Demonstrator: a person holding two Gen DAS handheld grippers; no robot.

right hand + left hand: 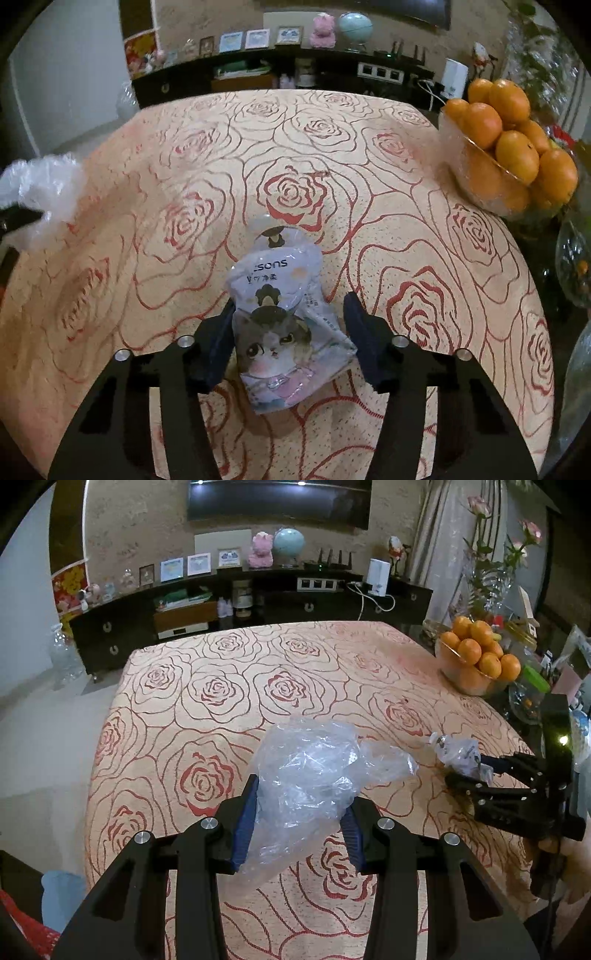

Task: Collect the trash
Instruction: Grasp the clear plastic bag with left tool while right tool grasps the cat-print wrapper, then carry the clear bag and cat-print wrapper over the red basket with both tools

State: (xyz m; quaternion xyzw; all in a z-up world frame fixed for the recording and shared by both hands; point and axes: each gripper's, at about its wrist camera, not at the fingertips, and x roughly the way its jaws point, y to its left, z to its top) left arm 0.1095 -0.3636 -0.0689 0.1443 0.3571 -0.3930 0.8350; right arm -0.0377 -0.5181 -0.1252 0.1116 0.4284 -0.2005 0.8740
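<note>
A crumpled clear plastic bag (306, 760) sits between the blue pads of my left gripper (301, 794), which is shut on it just above the rose-patterned tablecloth (221, 686). The same bag (40, 188) shows at the left edge of the right wrist view. A pale soft pouch with a cat picture (277, 332) lies lengthwise between the fingers of my right gripper (290, 301), and both pads press its sides. From the left wrist view, the right gripper (465, 766) holds the pouch (456, 751) at the table's right side.
A glass bowl of oranges (476, 657) (509, 147) stands at the table's far right corner, with glassware and a flower vase (491, 579) behind it. A dark sideboard (258, 602) with frames and a globe runs along the far wall. A hand (552, 845) grips the right tool.
</note>
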